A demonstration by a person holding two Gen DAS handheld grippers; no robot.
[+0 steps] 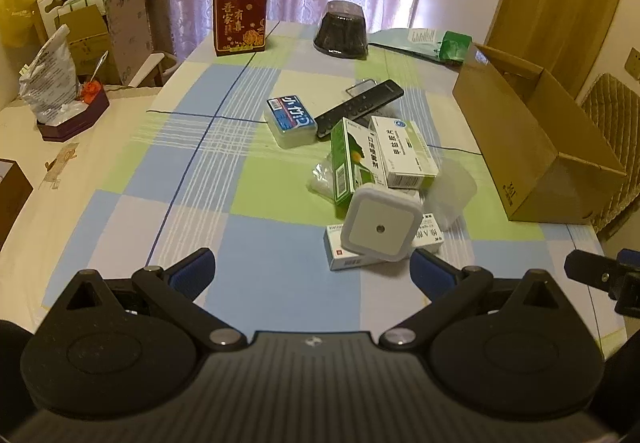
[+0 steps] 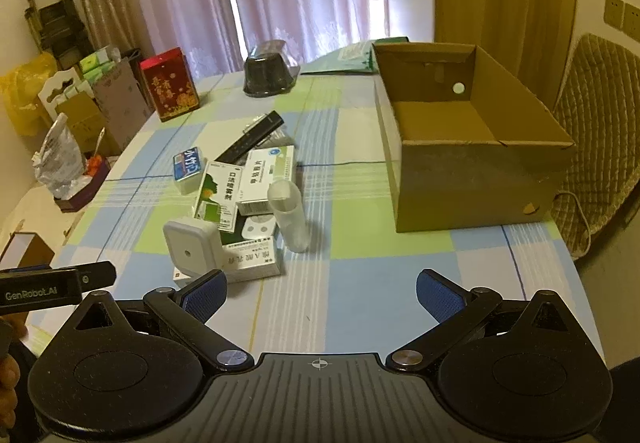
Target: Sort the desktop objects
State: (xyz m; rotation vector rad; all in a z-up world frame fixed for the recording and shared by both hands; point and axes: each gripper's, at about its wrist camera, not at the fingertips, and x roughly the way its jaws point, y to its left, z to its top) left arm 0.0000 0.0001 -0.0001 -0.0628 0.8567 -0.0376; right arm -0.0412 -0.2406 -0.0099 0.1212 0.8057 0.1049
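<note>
Both grippers — left (image 1: pixel 312 271), right (image 2: pixel 322 293) — jaws spread, empty; pile of boxes (image 2: pixel 240 203) mid-tabletop, cardboard box (image 2: pixel 472 147) at right edge.

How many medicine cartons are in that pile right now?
3: a green carton leaning at the pile's left, a white-and-green carton beside it on the right, and a white carton lying flat at the near edge under the square white night light. Others could be hidden underneath.
</note>
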